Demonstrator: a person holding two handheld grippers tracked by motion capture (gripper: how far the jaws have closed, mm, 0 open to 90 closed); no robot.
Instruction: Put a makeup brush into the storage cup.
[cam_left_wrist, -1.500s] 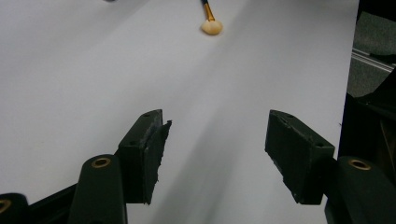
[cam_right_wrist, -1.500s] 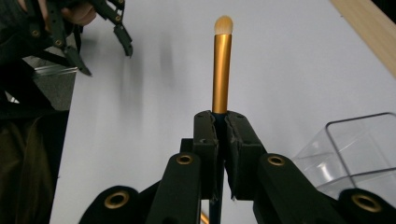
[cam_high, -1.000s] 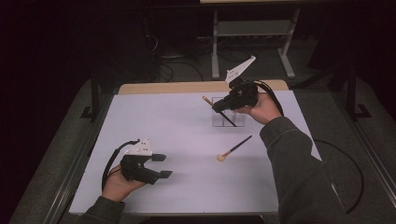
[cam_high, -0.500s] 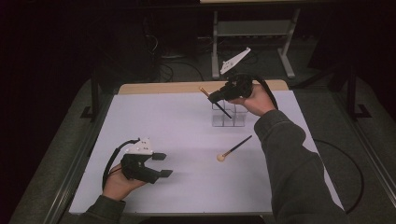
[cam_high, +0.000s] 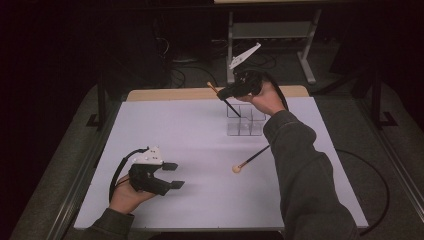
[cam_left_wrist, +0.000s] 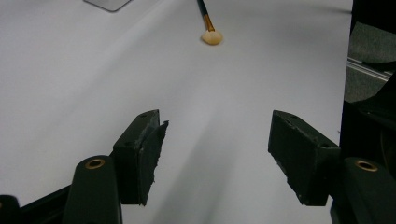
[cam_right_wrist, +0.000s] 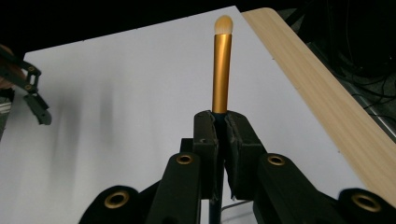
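While right tool (cam_right_wrist: 217, 135) grips brush (cam_right_wrist: 221, 70), over organizer (cam_high: 244, 122)

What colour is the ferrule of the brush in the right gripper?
Gold, on the brush; clearest in the right gripper view.

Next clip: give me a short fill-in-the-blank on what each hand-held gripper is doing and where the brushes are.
1. The right hand-held gripper is shut on a ____ with a gold collar.
2. The left hand-held gripper has its jaws ____, with nothing between them.
3. The second brush lies flat on the white ____.
4. The clear organizer below the right hand-held gripper is split into ____.

Missing words: brush; open; table; compartments
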